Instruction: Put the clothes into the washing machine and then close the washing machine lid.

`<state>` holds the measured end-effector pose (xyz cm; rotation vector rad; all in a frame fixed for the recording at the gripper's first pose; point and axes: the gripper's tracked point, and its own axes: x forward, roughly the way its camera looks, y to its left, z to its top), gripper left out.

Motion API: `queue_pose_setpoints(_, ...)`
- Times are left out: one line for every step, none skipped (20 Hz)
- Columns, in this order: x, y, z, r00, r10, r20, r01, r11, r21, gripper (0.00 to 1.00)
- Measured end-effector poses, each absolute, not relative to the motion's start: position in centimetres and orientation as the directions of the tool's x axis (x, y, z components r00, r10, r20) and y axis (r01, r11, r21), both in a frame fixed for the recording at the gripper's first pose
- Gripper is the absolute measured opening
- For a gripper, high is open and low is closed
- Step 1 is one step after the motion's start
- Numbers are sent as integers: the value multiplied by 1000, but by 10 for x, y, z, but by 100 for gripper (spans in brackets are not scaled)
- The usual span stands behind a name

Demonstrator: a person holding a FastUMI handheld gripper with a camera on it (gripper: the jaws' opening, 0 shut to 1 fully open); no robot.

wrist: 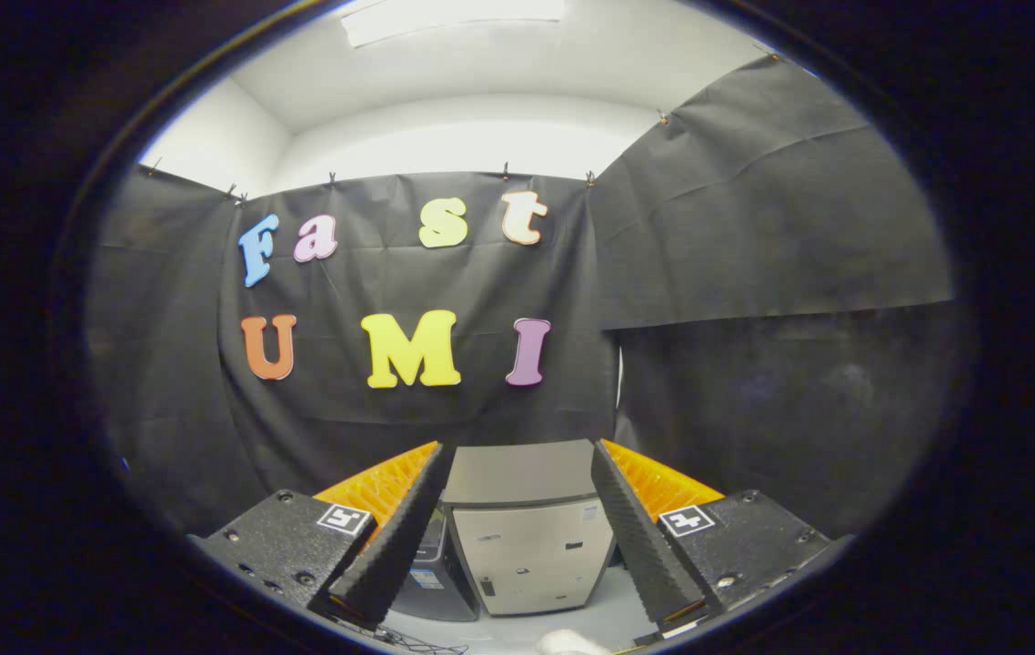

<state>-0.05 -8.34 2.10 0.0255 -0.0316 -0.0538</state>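
Note:
The washing machine [531,555], a pale boxy unit with a grey top [517,473], stands on the floor against the black cloth wall. It sits well beyond my fingers and shows in the gap between them. Its top looks flat and down. My gripper [519,448] is held high and level, open wide, with nothing between the fingers. A pale rounded lump [572,642] lies on the floor below the fingers, mostly cut off; I cannot tell whether it is clothing.
A dark box-like unit [431,569] stands close against the washing machine's left side, partly behind my left finger. Thin cables [417,644] trail on the light floor [608,619] in front of it. Black cloth walls close the booth behind and to the right.

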Motion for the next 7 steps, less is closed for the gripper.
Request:
queue_pose_setpoints(-2, -86, 19, 998, -53, 30, 52, 998, 33, 100)
queue_pose_setpoints(-4, -87, 20, 998, -50, 34, 49, 998, 37, 100)
queue_pose_setpoints(-3, -88, 20, 998, -51, 35, 50, 998, 34, 100)
queue_pose_setpoints(-4, -89, 21, 998, -48, 44, 47, 998, 29, 100)
queue_pose_setpoints(-4, -89, 24, 998, -48, 49, 47, 999, 23, 100)
queue_pose_setpoints(-4, -89, 25, 997, -48, 54, 47, 999, 17, 100)
queue_pose_setpoints(-4, -86, 27, 997, -41, 59, 40, 999, 12, 100)
